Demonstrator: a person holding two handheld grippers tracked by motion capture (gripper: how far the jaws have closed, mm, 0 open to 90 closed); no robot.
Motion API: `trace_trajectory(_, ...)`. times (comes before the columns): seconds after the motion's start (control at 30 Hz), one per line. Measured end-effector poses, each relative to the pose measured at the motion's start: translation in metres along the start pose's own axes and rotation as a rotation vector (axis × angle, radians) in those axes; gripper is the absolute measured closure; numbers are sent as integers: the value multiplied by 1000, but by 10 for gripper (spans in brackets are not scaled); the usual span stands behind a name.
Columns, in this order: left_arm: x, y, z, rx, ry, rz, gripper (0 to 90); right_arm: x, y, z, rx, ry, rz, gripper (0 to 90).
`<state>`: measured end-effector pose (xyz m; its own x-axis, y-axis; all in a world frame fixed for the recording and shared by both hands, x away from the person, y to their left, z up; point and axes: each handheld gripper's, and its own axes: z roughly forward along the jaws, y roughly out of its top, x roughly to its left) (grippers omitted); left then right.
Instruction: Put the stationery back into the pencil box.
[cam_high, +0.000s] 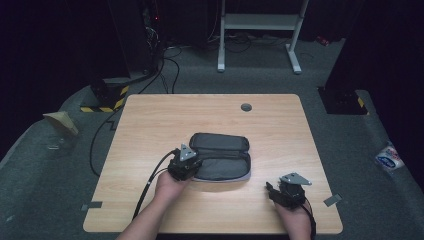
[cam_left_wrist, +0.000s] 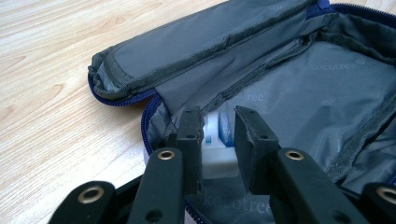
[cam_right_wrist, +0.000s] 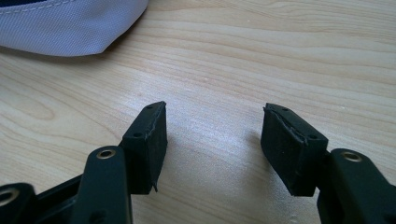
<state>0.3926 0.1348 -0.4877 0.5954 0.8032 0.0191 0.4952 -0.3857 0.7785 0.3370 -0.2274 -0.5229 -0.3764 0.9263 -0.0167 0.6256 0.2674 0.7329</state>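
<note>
At the near edge of the wooden table (cam_high: 150, 120), the right gripper (cam_high: 276, 192) rests low over bare wood, held in the person's right hand (cam_high: 295, 220). In the right gripper view its jaws stand wide apart with only table grain between them, and a pale grey corner of fabric shows at the upper left, well clear of the pads (cam_right_wrist: 149, 135).

A little farther in and to the left, the left hand (cam_high: 167, 187) holds the left gripper (cam_left_wrist: 217, 126) at the near left corner of a dark grey zip pouch (cam_high: 220, 155), which lies unzipped and folded open near the middle of the table. In the left gripper view the jaws reach inside the pouch over its grey printed lining, standing narrowly apart on either side of a small white and blue block (cam_left_wrist: 218, 149). Whether the pads actually press on the block cannot be told. The pouch's blue zipper (cam_left_wrist: 116, 99) runs round its edge, and the opened flap lies beyond.

At the far edge of the table sits a round grey grommet (cam_high: 246, 107).
</note>
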Motion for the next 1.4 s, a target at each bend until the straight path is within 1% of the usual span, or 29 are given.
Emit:
trace_trajectory(0.1, 0, 0, 0, -2, -2, -1, 696, 0, 0, 0, 0, 0, -1, 408)
trace_trajectory(0.17, 0, 0, -2, -11, -4, -6, 682, 0, 0, 0, 0, 0, 0, 408)
trace_trajectory(0.27, 2, 2, -5, -27, -3, 0, 647, 0, 0, 0, 0, 0, 0, 407)
trace_trajectory(0.33, 6, 3, -10, -44, -8, -20, 611, 0, 0, 0, 0, 0, 0, 408)
trace_trajectory(0.47, 8, 4, -14, -60, -11, -32, 579, 0, 0, 0, -2, -1, -2, 407)
trace_trajectory(0.57, 13, 4, -18, -69, -30, -34, 529, 0, 0, 0, 0, -1, 2, 407)
trace_trajectory(0.6, 14, 3, -19, -69, -37, -41, 518, 0, 0, 0, 0, -2, 3, 407)
trace_trajectory(0.67, 16, 3, -20, -70, -42, -41, 474, 1, -1, -1, 1, -3, 8, 407)
trace_trajectory(0.73, 18, 2, -22, -78, -51, -50, 459, 1, -1, -1, 1, -4, 7, 407)
trace_trajectory(0.77, 21, 2, -24, -83, -53, -57, 373, 1, -1, -1, 0, -6, 4, 407)
trace_trajectory(0.8, 23, 1, -25, -85, -60, -75, 373, 1, -1, -1, 0, -6, 4, 407)
trace_trajectory(0.87, 29, -1, -27, -81, -69, -94, 296, 1, -1, -1, 0, -5, 6, 407)
trace_trajectory(0.9, 31, -2, -27, -80, -71, -96, 258, 1, -1, -1, 1, -5, 8, 406)
trace_trajectory(0.93, 34, -3, -28, -73, -69, -94, 223, 1, -1, -1, 0, -5, 7, 406)
trace_trajectory(0.97, 39, -6, -29, -61, -55, -95, 152, 1, -1, -1, 0, -6, 6, 406)
trace_trajectory(1.0, 39, -6, -29, -61, -55, -95, 145, 1, -1, -1, 0, -6, 6, 406)
trace_trajectory(1.07, 45, -10, -32, -58, -48, -104, 135, 1, -1, -1, 0, -6, 6, 406)
trace_trajectory(1.1, 49, -13, -34, -58, -40, -108, 105, 1, -1, -1, 0, -5, 5, 406)
trace_trajectory(1.13, 53, -16, -36, -58, -36, -111, 105, 1, -1, -1, 0, -5, 5, 406)
trace_trajectory(1.23, 63, -23, -42, -50, -25, -120, 60, 1, -1, -1, 0, -6, 5, 406)
trace_trajectory(1.33, 71, -30, -46, -38, -7, -124, 19, 1, -1, -1, 0, -6, 4, 406)
trace_trajectory(1.37, 74, -33, -48, -25, 5, -123, 3, 1, -1, -1, 1, -6, 8, 406)
trace_trajectory(1.4, 76, -35, -49, -21, 15, -121, 0, 1, -1, -1, 0, -6, 5, 406)
